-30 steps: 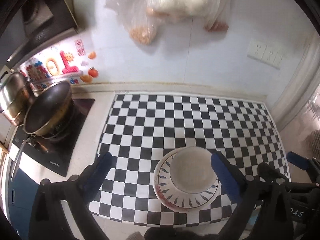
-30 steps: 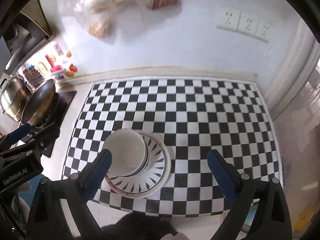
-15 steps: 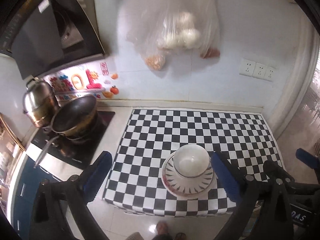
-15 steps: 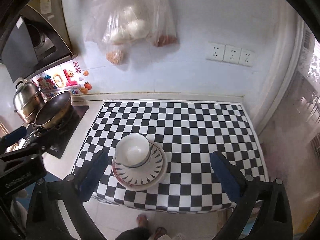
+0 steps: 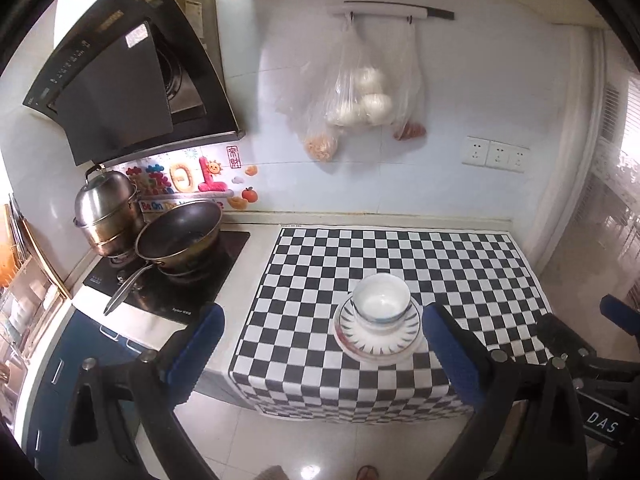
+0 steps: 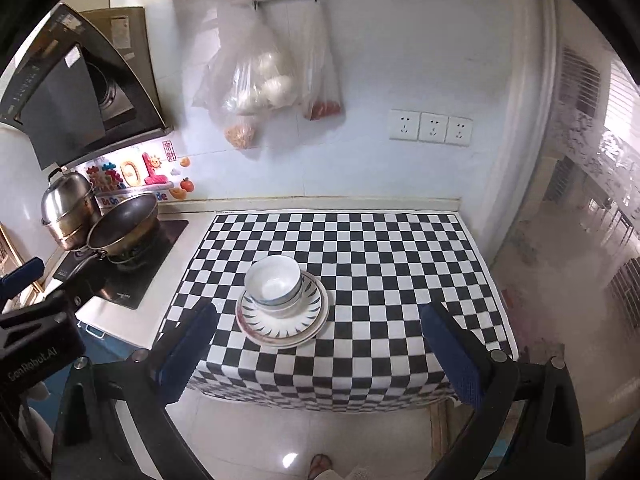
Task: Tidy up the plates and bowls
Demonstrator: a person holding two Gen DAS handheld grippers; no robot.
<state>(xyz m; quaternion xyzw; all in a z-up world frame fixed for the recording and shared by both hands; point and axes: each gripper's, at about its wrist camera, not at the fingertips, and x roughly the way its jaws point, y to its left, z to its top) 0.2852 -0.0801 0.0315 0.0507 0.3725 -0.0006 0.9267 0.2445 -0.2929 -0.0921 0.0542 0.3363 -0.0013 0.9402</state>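
left fingers [image 5: 322, 344]: mine, spread wide, blue pads, nothing between them; held out in front of the desk, above the floor.
right fingers [image 6: 320, 354]: mine too, spread wide and empty, also off the desk's front edge.
floor [image 6: 320, 436]: pale glossy tiles below both sets of fingers; a foot shows at the bottom edge of each view.
desk [image 5: 256, 360]: white top, checkered cloth [image 5: 400, 256] draped over its front edge.
plates [image 5: 378, 338]: stacked on the cloth near the desk's front edge, top one with dark leaf marks round the rim; how many are under it, can't tell.
bowl [image 5: 382, 302]: white, upright, sits on the plates, empty as far as I can see; a second rim seems to show under it in the right view [image 6: 274, 280], not certain.
hob [image 5: 172, 276]: black, on the desk left of the plates.
frying pan [image 5: 180, 234]: on the hob, handle pointing toward the front.
steel pot [image 5: 106, 210]: lidded, just behind and left of the pan.
wall behind desk: range hood [image 5: 120, 92] above the hob, plastic bags [image 5: 360, 100] hanging from a rail, sockets [image 5: 496, 156] to their right.
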